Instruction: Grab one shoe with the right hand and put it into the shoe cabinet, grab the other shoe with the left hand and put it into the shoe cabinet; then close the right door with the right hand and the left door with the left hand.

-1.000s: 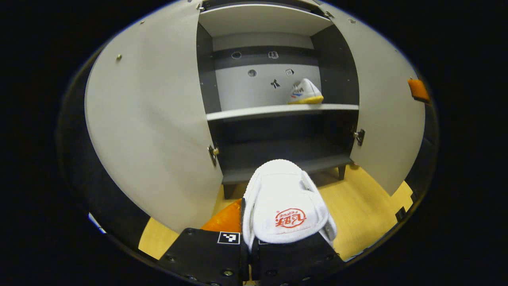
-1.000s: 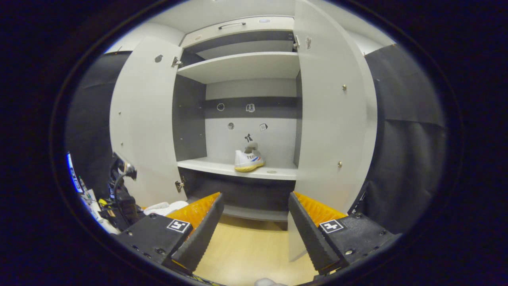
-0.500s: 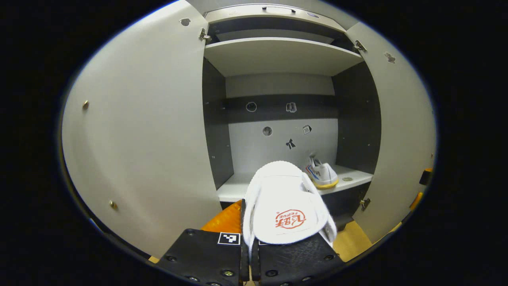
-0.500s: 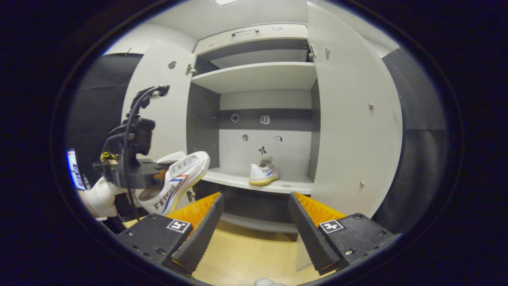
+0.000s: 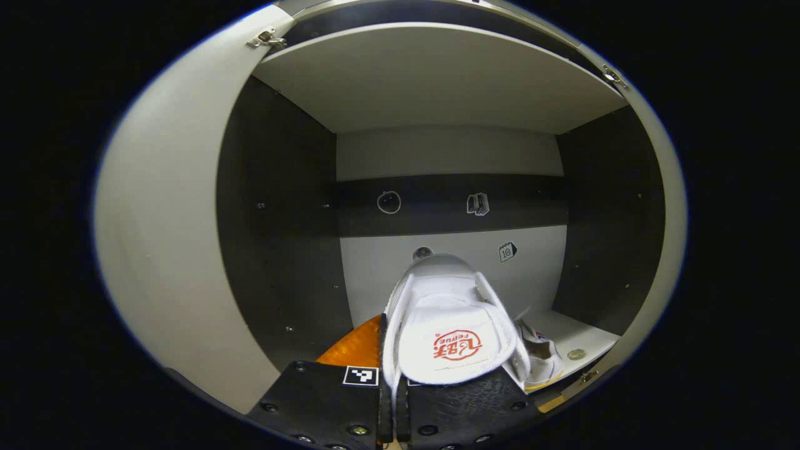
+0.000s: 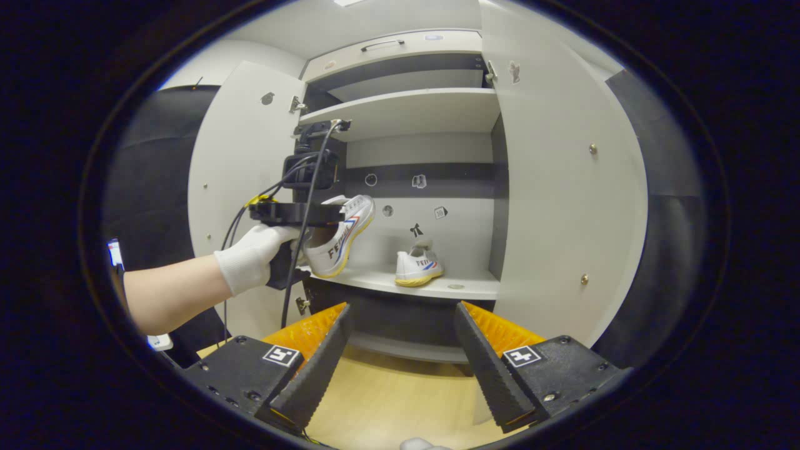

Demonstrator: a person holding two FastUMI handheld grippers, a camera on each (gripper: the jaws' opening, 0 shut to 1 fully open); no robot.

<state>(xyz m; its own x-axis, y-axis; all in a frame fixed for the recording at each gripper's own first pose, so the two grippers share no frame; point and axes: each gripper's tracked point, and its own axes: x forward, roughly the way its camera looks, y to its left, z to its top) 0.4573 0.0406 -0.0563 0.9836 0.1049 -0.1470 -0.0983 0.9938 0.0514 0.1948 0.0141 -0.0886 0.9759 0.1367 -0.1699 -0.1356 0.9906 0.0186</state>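
At the bottom of the left gripper view, the left tool (image 5: pixel 395 400) is seen clamped on the second shoe (image 5: pixel 451 331), both fingers pressed together on its heel edge so that the insole faces the camera. Compared with a second ago, when the whole shoe cabinet (image 5: pixel 294 250) and the yellow floor were framed, the opening has been entered: the dark side walls, the upper shelf (image 5: pixel 431 81) and the back panel are now seen from close up. The first shoe (image 5: pixel 540 365) is partly hidden behind the held one, low at the right, on the middle shelf (image 5: pixel 578 340). The placing step is therefore judged to be nearly at release.

Across the right gripper view, the right tool (image 6: pixel 400 350) is held with its fingers spread wide and nothing between them, back from the cabinet above the floor (image 6: pixel 387 400). Farther off, the left tool is seen in a gloved hand (image 6: pixel 253 256), carried up from where it was half a second ago, and the second shoe is held tilted above the left end of the middle shelf, apart from the first shoe standing near the middle.

Two shoes are counted, two doors, the left door (image 6: pixel 240 187) and the right door (image 6: pixel 562 200), both wide open, and two tools.
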